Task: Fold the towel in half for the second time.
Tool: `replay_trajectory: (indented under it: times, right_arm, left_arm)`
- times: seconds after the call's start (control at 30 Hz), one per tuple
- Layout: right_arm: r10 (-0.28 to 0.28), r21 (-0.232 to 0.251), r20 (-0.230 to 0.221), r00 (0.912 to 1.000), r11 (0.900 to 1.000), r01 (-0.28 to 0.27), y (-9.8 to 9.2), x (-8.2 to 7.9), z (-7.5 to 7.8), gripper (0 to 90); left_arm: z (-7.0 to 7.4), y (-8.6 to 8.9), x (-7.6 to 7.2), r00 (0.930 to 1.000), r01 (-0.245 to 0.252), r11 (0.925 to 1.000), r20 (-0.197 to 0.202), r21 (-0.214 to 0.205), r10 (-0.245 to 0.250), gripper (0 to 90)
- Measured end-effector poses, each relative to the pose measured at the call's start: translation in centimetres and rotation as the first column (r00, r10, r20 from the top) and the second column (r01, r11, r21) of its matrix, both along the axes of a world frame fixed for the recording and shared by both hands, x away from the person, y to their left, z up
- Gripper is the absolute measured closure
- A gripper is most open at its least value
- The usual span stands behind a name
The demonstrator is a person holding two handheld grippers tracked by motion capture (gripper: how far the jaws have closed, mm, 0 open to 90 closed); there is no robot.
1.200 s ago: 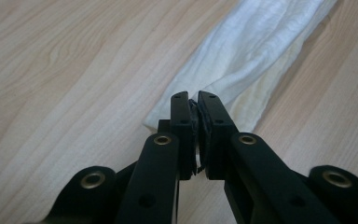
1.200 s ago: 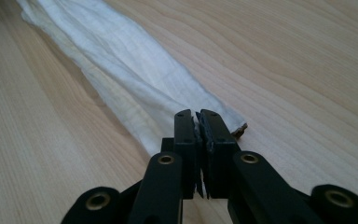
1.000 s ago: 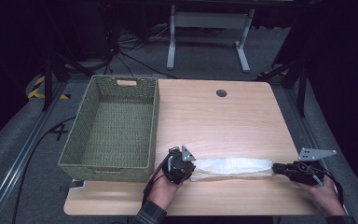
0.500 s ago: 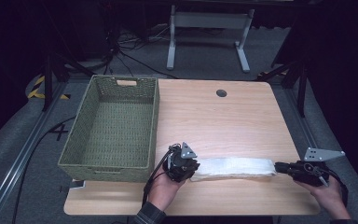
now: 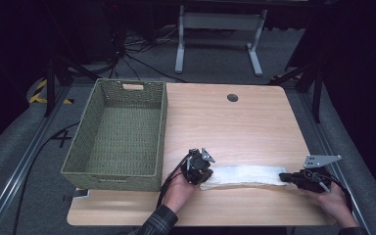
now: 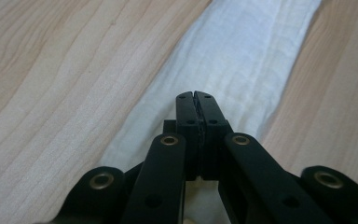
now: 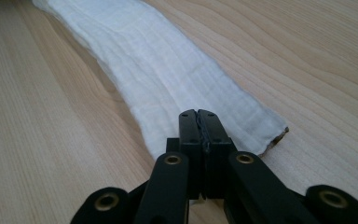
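A long folded white cloth (image 5: 245, 175) lies flat near the front edge of the wooden table (image 5: 225, 127). My left gripper (image 5: 206, 172) lies at the cloth's left end, held in a hand. In the left gripper view the gripper (image 6: 195, 95) has its jaws pressed together over the cloth (image 6: 242, 56); they have just been closing, and I see no cloth between them. My right gripper (image 5: 283, 177) is at the cloth's right end. In the right gripper view the gripper (image 7: 198, 114) is likewise shut after closing, its tips over the cloth's end (image 7: 158, 70).
A green woven basket (image 5: 161, 132) stands on the table's left side, close to my left hand. A round cable hole (image 5: 232, 97) sits near the far edge. Metal stand legs and cables lie on the floor beyond the table.
My left gripper has slid right, up to the cloth's left end. The cloth now lies flatter and straighter. The right gripper has hardly moved.
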State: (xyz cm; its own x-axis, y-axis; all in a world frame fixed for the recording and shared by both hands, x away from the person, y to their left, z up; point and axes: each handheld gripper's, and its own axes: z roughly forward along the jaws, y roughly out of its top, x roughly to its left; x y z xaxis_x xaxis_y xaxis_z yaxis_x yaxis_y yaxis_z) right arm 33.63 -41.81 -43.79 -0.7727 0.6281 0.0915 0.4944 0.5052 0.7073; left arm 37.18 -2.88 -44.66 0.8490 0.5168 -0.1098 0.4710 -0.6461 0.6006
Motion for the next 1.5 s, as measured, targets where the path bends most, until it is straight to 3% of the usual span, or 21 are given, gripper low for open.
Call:
replay_trajectory:
  times: [0.07, 0.27, 0.43, 0.53, 0.7, 0.73, 0.93, 1.5]
  right_arm:
    - [0.004, 0.008, 0.004, 1.0000, 1.0000, -0.004, 0.2, 0.0, 0.1, 89.3]
    - [0.015, -0.040, -0.029, 0.9995, 0.9991, -0.016, 0.7, 0.2, -0.8, 89.4]
    - [0.005, -0.011, 0.013, 0.9999, 0.9999, -0.005, 0.8, -0.1, 0.1, 89.5]
    - [0.020, 0.016, 0.027, 0.9994, 0.9997, -0.021, 1.6, -0.4, 0.6, 89.5]
    - [0.090, -0.003, 0.005, 0.9959, 0.9959, -0.090, 4.4, -0.6, 0.0, 89.5]
    - [0.100, -0.010, -0.002, 0.9950, 0.9950, -0.100, 4.7, -0.6, -0.1, 89.5]
    - [0.117, -0.037, -0.024, 0.9929, 0.9924, -0.118, 5.5, -0.3, -0.9, 89.5]
    - [0.086, -0.068, -0.017, 0.9962, 0.9939, -0.087, 5.5, 2.1, -1.1, 89.5]
  left_arm:
    - [-0.4, -0.2, 0.2, 0.9999, 0.010, 0.9998, -0.001, 0.016, -0.010, 89.4]
    - [-0.3, -0.3, 0.0, 0.9999, 0.009, 0.9998, 0.007, 0.019, -0.009, 88.7]
    - [0.9, -0.3, 0.3, 0.9991, 0.015, 0.9998, 0.040, -0.010, -0.014, 87.9]
    - [1.3, -0.7, 0.9, 0.9985, 0.019, 0.9997, 0.052, -0.015, -0.018, 88.0]
    - [1.5, -1.9, 2.5, 0.9965, 0.043, 0.9991, 0.071, 0.003, -0.044, 88.0]
    - [1.2, -2.1, 2.7, 0.9961, 0.046, 0.9989, 0.075, -0.009, -0.045, 88.0]
    - [0.0, -3.1, 3.2, 0.9951, 0.086, 0.9958, 0.045, 0.030, -0.087, 88.0]
    - [-0.2, -2.5, 1.7, 0.9922, 0.124, 0.9919, 0.002, 0.025, -0.124, 88.1]
